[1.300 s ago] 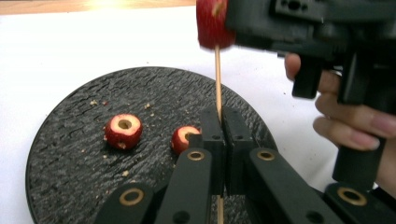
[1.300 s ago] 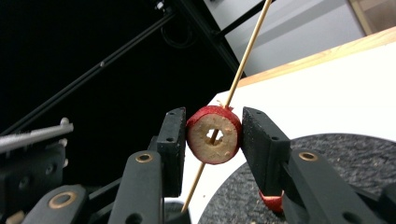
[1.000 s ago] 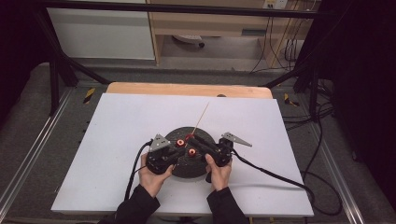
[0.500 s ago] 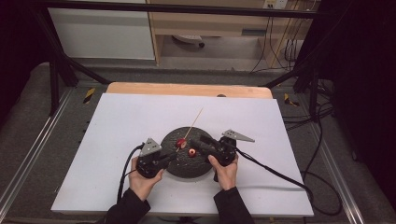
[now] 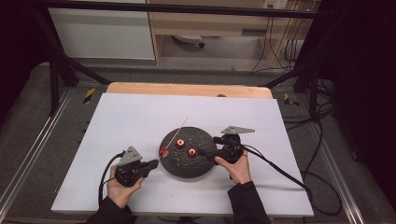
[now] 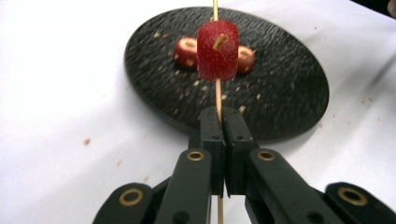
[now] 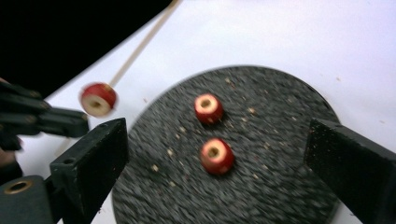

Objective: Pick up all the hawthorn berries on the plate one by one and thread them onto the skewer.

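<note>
— What do you hold now?

— My left gripper [image 6: 223, 135] pinches the skewer [image 6: 217, 95]; one fruit piece [image 6: 217, 50] is on it, left of the plate [image 5: 205, 165]. My right gripper [image 7: 219, 158] has just been opening, nothing between its jaws.

— The next step?

— Keep the skewer steady and take a piece [image 7: 216, 156] by its sides. The white table [image 5: 121, 116] has crumbs; the room behind is dim.

A lab: metal rig frame [image 5: 56, 79], trailing cables [image 5: 280, 51] (dark surroundings).

No readable text, labels, brands, numbers or signs anywhere
</note>
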